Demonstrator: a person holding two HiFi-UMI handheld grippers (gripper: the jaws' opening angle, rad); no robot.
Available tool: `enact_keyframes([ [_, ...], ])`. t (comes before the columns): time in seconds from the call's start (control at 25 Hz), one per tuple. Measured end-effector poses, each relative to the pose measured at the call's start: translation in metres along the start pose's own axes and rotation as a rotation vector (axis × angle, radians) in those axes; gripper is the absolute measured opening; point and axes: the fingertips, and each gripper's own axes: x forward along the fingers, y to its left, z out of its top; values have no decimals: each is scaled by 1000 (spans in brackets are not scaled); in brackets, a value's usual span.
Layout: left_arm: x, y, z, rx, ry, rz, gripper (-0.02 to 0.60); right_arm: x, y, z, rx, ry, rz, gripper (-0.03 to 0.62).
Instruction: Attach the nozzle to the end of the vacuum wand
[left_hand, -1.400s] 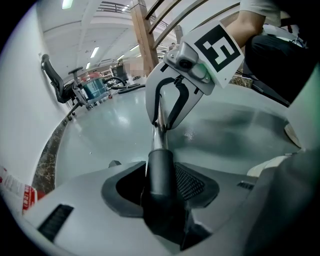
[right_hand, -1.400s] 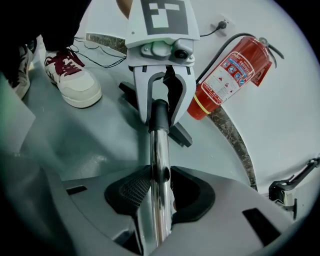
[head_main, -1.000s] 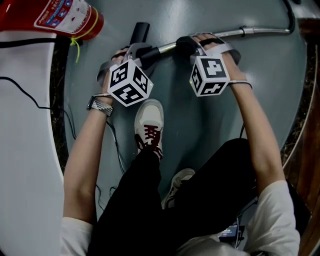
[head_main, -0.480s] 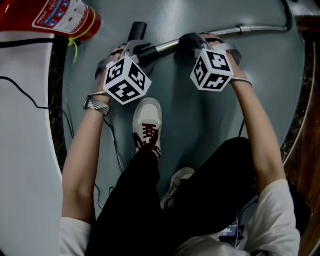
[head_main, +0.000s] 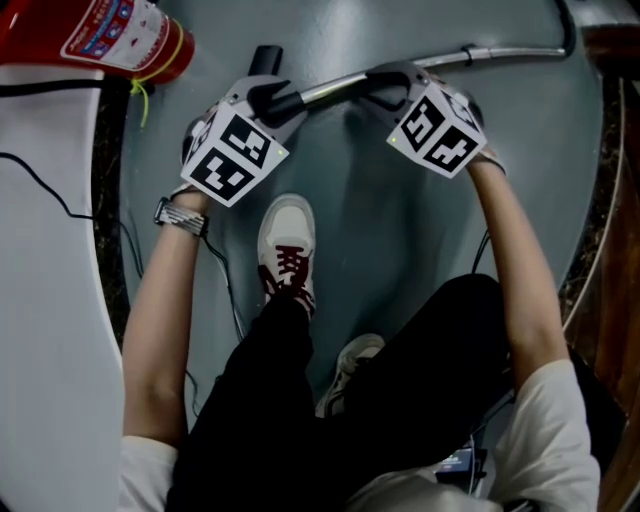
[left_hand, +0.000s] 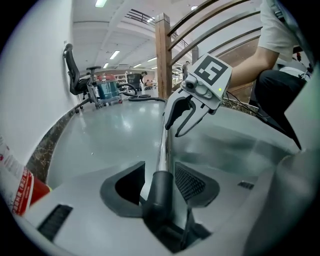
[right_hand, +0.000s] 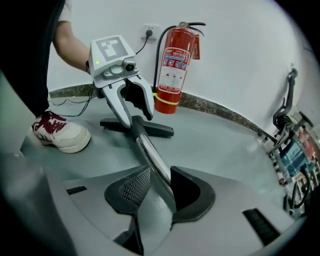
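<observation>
Now gripping the chrome wand (right_hand: 152, 155) with the right gripper (right_hand: 159, 175), both pads pinched on the tube. Clamping the nozzle (right_hand: 155, 131) by its black neck with the left gripper (left_hand: 160, 167), after just narrowing the jaws a little, right where that neck meets the wand's end. Holding the nozzle's flat head low by the grey floor (head_main: 380, 220), near a fire extinguisher (right_hand: 172, 70) and a shoe (right_hand: 57, 132).

Shiny metal wand (head_main: 335, 87), matt black nozzle (head_main: 266, 58)
</observation>
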Motion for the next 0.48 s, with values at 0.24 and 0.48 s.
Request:
enact_keyframes([
  [0.24,-5,2,17,-23,-48,29,144,-15,-6,0,86,-46,-35,82],
  [0.48,-15,-2,30,-17,-95,45,117,-36,-17,11,132,-108,-80,74],
])
